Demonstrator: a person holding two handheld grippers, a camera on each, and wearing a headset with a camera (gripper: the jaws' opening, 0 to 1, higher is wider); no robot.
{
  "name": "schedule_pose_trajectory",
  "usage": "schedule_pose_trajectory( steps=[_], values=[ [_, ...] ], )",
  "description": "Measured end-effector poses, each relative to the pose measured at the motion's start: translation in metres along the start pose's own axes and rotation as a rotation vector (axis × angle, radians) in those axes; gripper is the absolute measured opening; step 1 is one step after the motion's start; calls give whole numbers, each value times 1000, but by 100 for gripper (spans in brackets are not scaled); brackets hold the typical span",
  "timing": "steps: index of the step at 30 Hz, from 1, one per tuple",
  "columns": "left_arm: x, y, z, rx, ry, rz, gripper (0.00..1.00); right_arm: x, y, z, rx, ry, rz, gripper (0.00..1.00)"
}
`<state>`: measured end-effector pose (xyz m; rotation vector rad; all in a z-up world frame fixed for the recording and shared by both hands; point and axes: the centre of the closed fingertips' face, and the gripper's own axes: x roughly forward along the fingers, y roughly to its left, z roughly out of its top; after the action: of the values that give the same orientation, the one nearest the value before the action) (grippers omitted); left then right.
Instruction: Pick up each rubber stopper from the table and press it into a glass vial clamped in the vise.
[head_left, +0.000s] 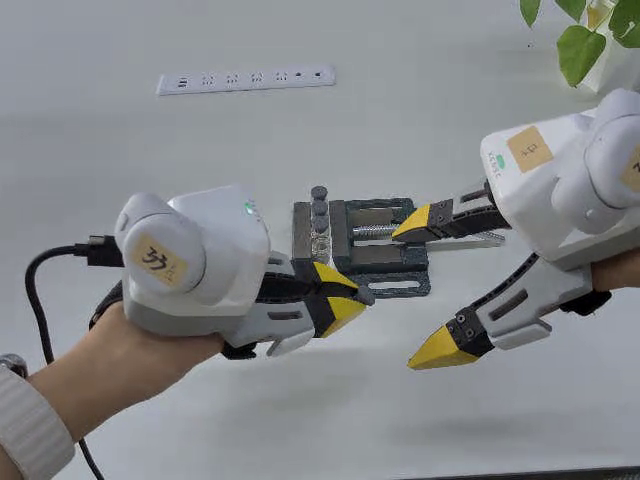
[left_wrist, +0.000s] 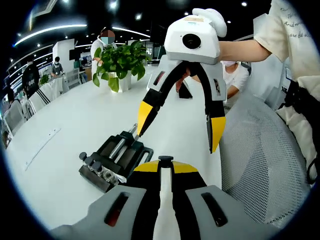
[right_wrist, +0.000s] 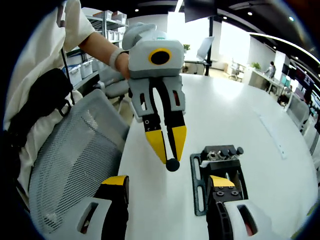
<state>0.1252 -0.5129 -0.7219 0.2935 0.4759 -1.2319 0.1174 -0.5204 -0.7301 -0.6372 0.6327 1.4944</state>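
Left tool (head_left: 350, 297) is pinched narrow on one dark rubber stopper (head_left: 365, 296), gripped right at the yellow tips. In the left gripper view the stopper (left_wrist: 165, 159) sits at the tip of the closed jaws. In the right gripper view the left tool (right_wrist: 170, 156) points down with the stopper (right_wrist: 172, 164) at its end, beside the vise (right_wrist: 220, 167) and not touching it. Right tool (head_left: 425, 290) is spread wide and holds nothing: its upper jaw tip is over the vise (head_left: 375, 262) near the screw, its lower tip is over bare counter (head_left: 300, 400) on the near side. The left gripper view shows the same, with the right tool (left_wrist: 179, 127) open and one tip near the far end of the vise (left_wrist: 125, 152). In the head view the vise jaws clamp a row of vials: three stoppered vials (head_left: 320, 208) at the far end, then an open glass vial (head_left: 321, 243) at the near end, closest to the held stopper. I can't tell whether more than one vial is open. Also on the counter are a white power strip (head_left: 246, 78) at the far side and a plant (head_left: 580, 40) at the far right corner. A black cable (head_left: 40, 300) runs from the back of the left tool. A mesh chair (left_wrist: 260, 165) stands next to the counter.
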Motion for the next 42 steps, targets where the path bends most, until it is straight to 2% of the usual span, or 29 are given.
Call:
schedule_pose_trajectory(
  steps=[6,11,20,30,42],
  values=[
    [-1,-4,5,10,-17,-9,3,1,1,6,-36,-11,5,49],
    [-2,-4,7,10,-27,-11,3,1,3,9,-48,-4,15,34],
    [-1,-5,9,22,-33,-23,3,2,5,12,-79,-6,29,19],
    [2,-7,11,34,-33,-40,3,-1,5,14,-87,-4,29,11],
    [1,-9,8,18,-35,-44,3,-1,4,15,-93,-1,29,7]
  ],
)
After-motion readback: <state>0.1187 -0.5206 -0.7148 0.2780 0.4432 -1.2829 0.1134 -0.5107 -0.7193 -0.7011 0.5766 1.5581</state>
